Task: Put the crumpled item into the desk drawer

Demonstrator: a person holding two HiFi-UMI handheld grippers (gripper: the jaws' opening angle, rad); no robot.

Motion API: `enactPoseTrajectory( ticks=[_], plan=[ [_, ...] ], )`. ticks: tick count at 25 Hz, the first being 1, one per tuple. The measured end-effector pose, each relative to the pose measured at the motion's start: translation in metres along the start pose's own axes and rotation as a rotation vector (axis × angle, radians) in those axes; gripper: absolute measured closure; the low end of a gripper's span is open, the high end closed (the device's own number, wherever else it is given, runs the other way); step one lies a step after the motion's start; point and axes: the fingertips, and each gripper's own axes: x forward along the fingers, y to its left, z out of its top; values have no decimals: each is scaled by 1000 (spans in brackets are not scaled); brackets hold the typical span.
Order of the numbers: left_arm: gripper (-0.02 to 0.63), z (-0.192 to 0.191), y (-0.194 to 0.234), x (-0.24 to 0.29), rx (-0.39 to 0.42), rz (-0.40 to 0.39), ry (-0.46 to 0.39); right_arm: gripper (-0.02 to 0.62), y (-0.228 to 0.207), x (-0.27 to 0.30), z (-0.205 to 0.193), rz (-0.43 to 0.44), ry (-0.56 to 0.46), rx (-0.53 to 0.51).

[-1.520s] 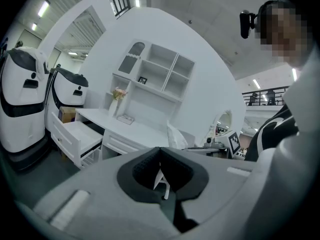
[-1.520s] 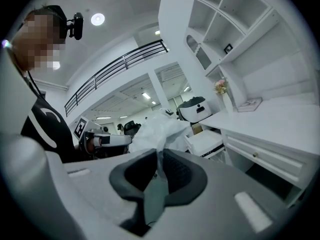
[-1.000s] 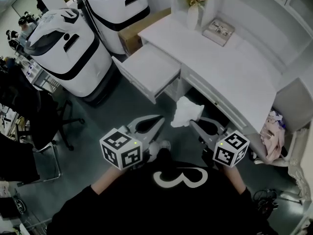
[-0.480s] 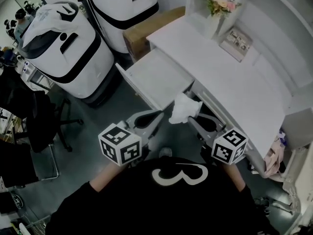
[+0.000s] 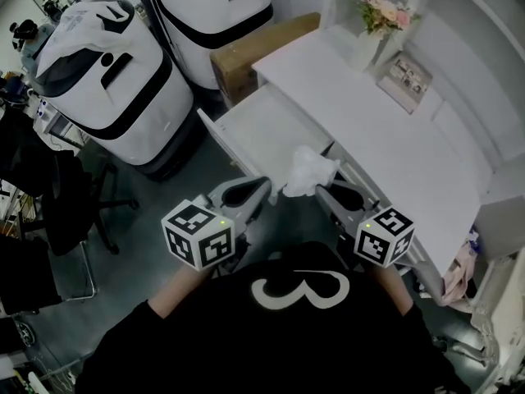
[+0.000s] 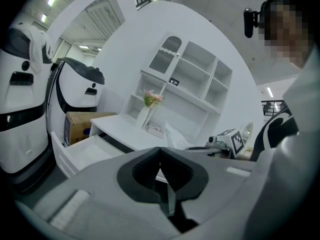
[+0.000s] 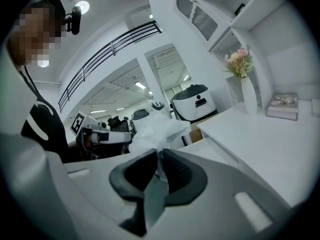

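Observation:
A crumpled white item (image 5: pixel 308 171) hangs from my right gripper (image 5: pixel 321 190), which is shut on its lower edge. In the head view it sits over the near right corner of the open white desk drawer (image 5: pixel 254 130). The right gripper view shows the item (image 7: pixel 157 129) bunched above the closed jaws of the right gripper (image 7: pixel 161 154). My left gripper (image 5: pixel 264 184) is level with the right one, just left of the item, at the drawer's front. Its jaws meet at the tips with nothing between them, as the left gripper (image 6: pixel 160 149) shows. The drawer (image 6: pixel 85 151) looks empty inside.
The white desk (image 5: pixel 369 113) carries a vase of flowers (image 5: pixel 373 23) and a flat book (image 5: pixel 408 79). A cardboard box (image 5: pixel 254 52) stands left of the desk. Two large white-and-black machines (image 5: pixel 107 72) stand further left, and a black office chair (image 5: pixel 74 212) is nearer.
Both grippers have moved forward together toward the desk. The crumpled item, held throughout, has gone from in front of the desk to over the open drawer's near corner.

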Motion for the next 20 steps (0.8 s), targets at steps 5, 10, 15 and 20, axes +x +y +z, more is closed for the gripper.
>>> enactPoseTrajectory(
  ticks=[5, 10, 15, 20],
  plan=[
    [598, 2, 13, 0, -3, 28, -3, 551, -5, 12, 6, 1, 12, -39],
    [598, 1, 25, 9, -17, 48, 2, 551, -20, 27, 8, 7, 36, -49],
    [598, 1, 46, 21, -48, 81, 14, 551, -42, 49, 9, 18, 74, -31],
    [598, 8, 76, 35, -86, 110, 23, 551, -66, 82, 14, 27, 124, -17]
  ],
)
